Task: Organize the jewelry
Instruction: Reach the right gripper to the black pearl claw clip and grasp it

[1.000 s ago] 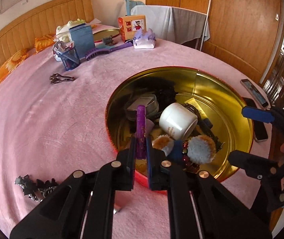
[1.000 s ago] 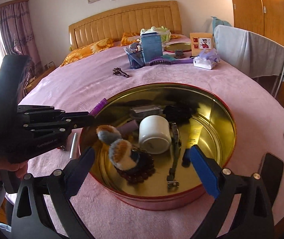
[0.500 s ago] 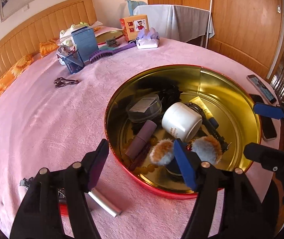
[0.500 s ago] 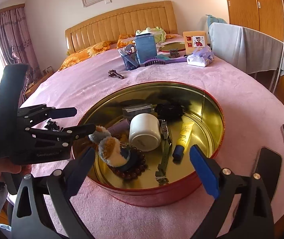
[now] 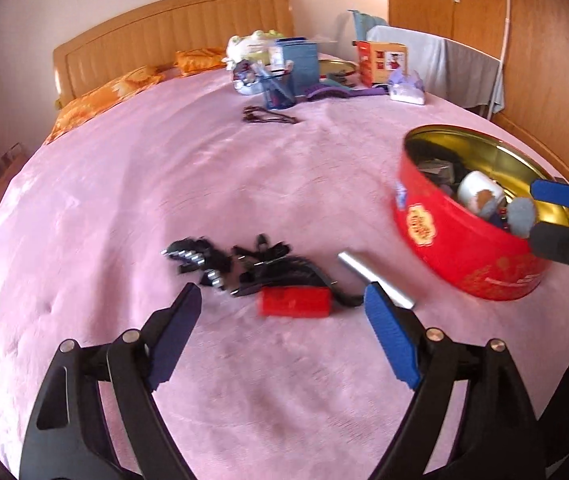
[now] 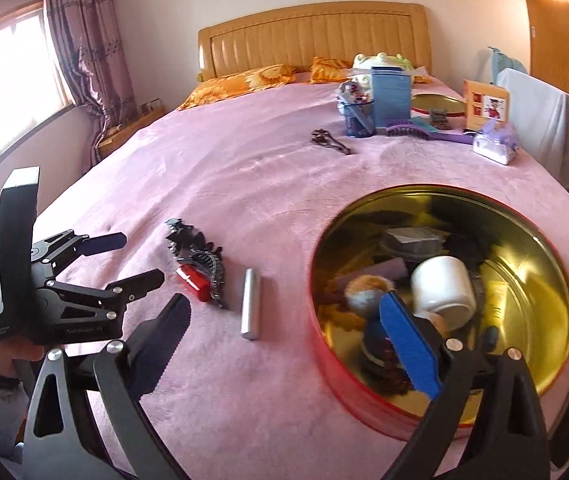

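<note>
Left gripper (image 5: 280, 312) released the purple tube (jaws just opened), left the tin (image 5: 456, 236).

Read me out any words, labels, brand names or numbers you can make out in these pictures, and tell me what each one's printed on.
None can be read.
Red tin: gold emblem and line of print on its wall, too blurred.
Left gripper: small white print on its black body, too small and blurred.
Red and yellow box: pictures and marks, too small.
Tube in the tin: print too blurred.
</note>
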`<state>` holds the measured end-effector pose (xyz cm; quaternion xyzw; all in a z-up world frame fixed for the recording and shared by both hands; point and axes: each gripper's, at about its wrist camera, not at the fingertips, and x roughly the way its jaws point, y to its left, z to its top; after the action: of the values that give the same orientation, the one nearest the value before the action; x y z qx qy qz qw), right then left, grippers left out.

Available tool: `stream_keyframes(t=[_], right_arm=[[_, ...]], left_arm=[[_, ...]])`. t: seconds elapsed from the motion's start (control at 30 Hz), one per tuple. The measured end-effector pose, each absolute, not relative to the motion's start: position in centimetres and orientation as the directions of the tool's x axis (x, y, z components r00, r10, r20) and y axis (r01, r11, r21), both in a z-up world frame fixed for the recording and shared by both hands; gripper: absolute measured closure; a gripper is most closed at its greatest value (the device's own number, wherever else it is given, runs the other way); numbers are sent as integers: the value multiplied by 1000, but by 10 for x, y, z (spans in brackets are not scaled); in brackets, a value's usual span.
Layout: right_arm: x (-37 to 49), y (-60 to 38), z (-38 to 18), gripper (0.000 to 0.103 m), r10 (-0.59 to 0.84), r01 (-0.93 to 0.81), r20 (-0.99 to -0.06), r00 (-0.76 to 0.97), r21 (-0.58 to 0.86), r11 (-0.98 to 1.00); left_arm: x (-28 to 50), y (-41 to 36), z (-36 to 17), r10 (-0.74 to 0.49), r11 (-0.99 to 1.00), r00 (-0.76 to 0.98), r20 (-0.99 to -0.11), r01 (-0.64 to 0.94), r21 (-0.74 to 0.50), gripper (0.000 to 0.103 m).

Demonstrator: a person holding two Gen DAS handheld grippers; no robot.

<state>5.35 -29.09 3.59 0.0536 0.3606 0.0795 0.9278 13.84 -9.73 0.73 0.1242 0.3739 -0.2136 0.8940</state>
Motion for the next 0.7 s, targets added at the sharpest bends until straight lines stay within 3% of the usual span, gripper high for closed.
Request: stream_keyframes(t=[0.33, 0.7], right_arm=[[133, -164, 17, 6, 304, -301, -706, 639, 133, 944], [237, -97, -39, 7, 233, -305, -811, 537, 71, 950]], left_arm=[[163, 29, -2, -209, 959, 663, -718, 282, -18, 21], [169, 87, -17, -219, 971, 667, -712, 217, -96, 21]])
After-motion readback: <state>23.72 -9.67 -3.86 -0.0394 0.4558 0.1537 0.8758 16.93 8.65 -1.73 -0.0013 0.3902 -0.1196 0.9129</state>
